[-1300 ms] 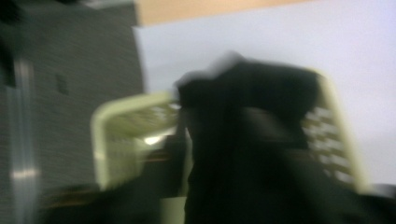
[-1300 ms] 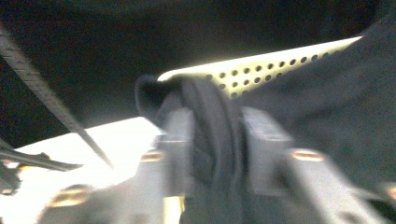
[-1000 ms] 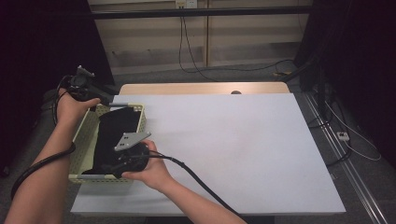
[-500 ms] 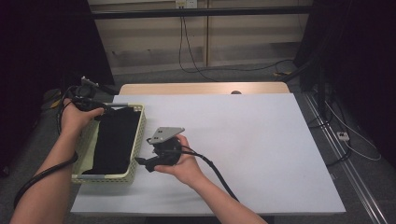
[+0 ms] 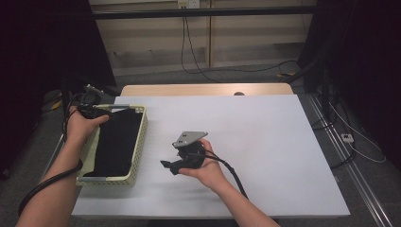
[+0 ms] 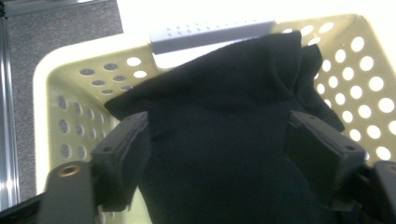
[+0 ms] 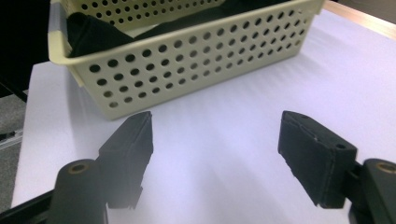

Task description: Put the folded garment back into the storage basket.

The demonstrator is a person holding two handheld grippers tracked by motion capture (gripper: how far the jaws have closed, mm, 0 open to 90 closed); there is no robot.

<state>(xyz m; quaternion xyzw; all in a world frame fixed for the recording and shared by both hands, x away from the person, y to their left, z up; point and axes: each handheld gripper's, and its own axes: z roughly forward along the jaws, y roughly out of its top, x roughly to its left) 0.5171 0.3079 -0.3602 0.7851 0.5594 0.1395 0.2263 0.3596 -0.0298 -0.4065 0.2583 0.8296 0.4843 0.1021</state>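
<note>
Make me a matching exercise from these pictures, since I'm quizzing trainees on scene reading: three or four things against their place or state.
Things:
1. black cloth
2. perforated basket
3. right gripper
4. left gripper

Places or states:
a. jaws open over bare white tabletop
b. lies inside the basket
c. stands at the table's left edge
d. jaws open astride the cloth

Pairs: 1-b, 2-c, 3-a, 4-d

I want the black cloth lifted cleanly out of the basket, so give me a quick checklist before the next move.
1. Left gripper over the black cloth: ok.
2. Its fingers, just closing, pressing the cloth: cannot tell.
3. Cloth inside the basket: ok.
4. Right gripper open, nothing between its fingers: ok.
5. Right gripper clear of the basket, over the table: ok.
</note>
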